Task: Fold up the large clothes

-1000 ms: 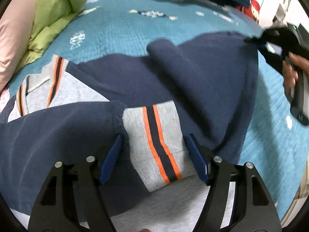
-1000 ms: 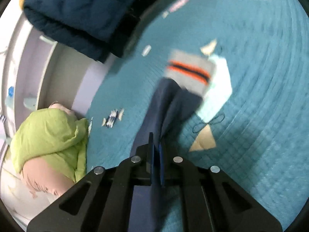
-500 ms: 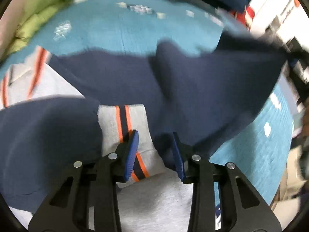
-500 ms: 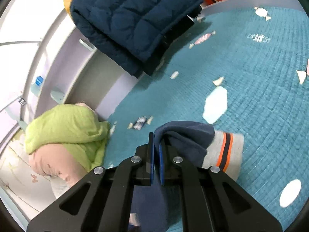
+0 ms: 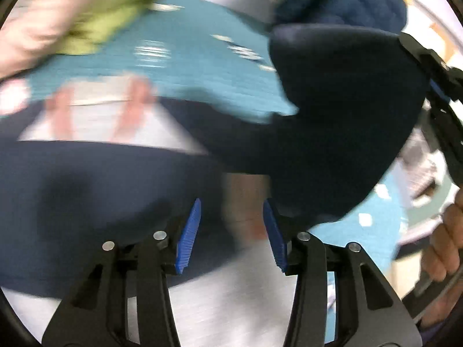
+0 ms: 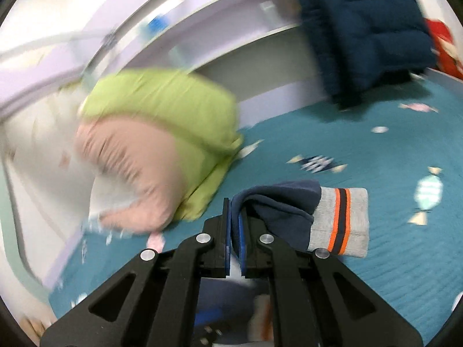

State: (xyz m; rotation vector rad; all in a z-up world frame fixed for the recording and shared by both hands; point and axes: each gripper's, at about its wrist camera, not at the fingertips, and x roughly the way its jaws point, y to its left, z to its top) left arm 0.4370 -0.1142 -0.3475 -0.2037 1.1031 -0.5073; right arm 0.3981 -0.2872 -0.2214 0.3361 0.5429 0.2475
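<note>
A navy sweatshirt with grey, orange-striped trim lies on the teal bedspread. My left gripper is open just above a grey striped cuff, blurred by motion. My right gripper is shut on the navy sleeve, whose grey cuff with orange stripes hangs to the right. In the left wrist view that lifted sleeve hangs from the right gripper at the right.
A green and pink pillow lies at the bed's head. A dark blue quilted jacket hangs over the back edge. White shelves stand behind the bed.
My right gripper has carried the sleeve up and across toward the left gripper. My left gripper has moved forward over the cuff, narrowed its jaws, then widened them a little.
</note>
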